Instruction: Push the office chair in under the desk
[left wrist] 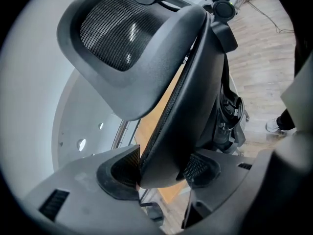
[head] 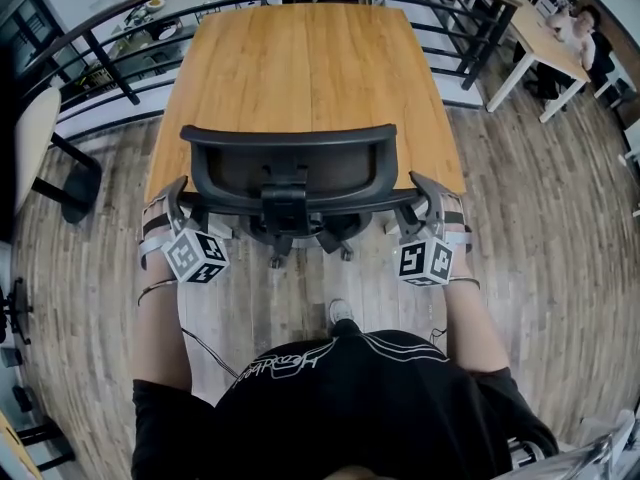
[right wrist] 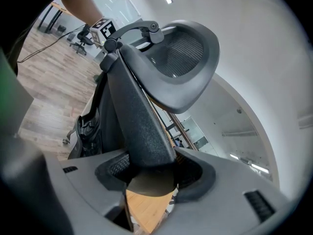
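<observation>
Black mesh-back office chair (head: 290, 168) stands at near edge of light wooden desk (head: 300, 58), backrest toward the person. Left gripper (head: 182, 196) jaws clamped on backrest's left edge, right gripper (head: 425, 193) jaws clamped on its right edge.

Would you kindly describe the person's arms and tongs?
Both the left tongs and right tongs are grey plastic with black textured pads, each carrying a white cube with black square markers. A thin black cable trails from the left one. The person wears a black short-sleeved shirt with white line print.

No legible text — script (head: 290, 364) on black shirt (head: 420, 398) unreadable.
</observation>
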A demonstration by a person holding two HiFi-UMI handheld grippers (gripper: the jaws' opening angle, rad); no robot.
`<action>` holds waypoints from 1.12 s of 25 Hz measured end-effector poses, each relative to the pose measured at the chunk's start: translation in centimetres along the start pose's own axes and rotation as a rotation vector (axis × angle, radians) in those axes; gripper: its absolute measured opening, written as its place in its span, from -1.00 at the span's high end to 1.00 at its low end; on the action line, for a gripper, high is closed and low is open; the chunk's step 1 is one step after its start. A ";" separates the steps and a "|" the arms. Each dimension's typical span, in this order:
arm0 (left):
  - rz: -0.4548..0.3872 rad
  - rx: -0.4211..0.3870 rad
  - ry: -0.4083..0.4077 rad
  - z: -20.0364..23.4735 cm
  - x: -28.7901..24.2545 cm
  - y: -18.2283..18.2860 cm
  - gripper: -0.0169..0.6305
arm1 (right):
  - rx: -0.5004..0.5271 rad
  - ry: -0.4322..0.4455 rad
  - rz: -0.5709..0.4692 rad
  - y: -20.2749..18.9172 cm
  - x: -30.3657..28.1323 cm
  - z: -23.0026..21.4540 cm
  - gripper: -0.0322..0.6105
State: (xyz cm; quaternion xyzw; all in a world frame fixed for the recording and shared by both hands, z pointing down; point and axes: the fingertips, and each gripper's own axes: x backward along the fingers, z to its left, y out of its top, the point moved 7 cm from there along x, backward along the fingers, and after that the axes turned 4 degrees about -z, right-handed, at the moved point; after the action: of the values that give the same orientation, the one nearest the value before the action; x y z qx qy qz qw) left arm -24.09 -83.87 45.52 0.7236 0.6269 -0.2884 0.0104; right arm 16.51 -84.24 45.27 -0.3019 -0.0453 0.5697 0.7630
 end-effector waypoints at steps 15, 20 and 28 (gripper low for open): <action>-0.040 0.055 -0.096 0.4 -0.8 -0.8 0.19 | 0.019 0.017 0.020 0.1 -1.1 0.2 0.13; -0.082 0.180 -0.104 0.7 2.3 -1.6 0.08 | -0.010 -0.010 0.021 0.6 2.3 0.1 0.06; -0.285 0.509 -0.164 0.7 11.4 -0.6 0.08 | -0.382 0.055 -0.043 3.3 9.7 1.2 0.07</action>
State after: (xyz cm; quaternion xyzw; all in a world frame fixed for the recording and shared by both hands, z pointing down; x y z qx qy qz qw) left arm -24.39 -73.71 40.27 0.5820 0.6268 -0.4923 -0.1614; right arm 16.59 -74.46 41.88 -0.4559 -0.1382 0.5256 0.7048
